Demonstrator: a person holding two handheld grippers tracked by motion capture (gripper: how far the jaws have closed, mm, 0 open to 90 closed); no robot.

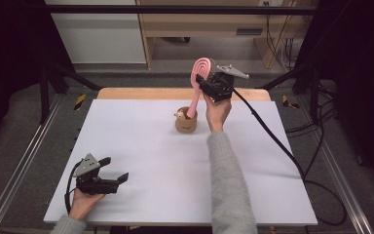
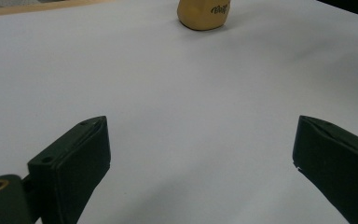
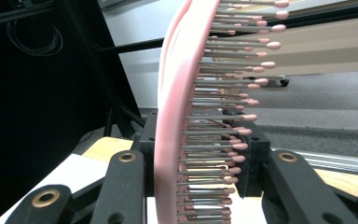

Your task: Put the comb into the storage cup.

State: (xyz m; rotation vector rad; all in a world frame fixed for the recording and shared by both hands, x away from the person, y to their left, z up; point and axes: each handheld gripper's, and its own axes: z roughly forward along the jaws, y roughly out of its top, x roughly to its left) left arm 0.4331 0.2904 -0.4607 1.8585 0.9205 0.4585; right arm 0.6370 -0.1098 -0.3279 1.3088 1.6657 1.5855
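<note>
Jaws of the right gripper (image 1: 205, 84) are clenched on the pink brush (image 1: 198, 80) just below its head, the handle end dipping into the tan cup (image 1: 186, 123) at the far middle of the surface (image 1: 141, 146). Left gripper (image 1: 113, 171) rests near the front left corner, jaws spread wide and empty. Judging by this, the brush is either being seated in the cup or lifted out of it; either way the next move needs a straight vertical motion so the cup does not tip.
</note>
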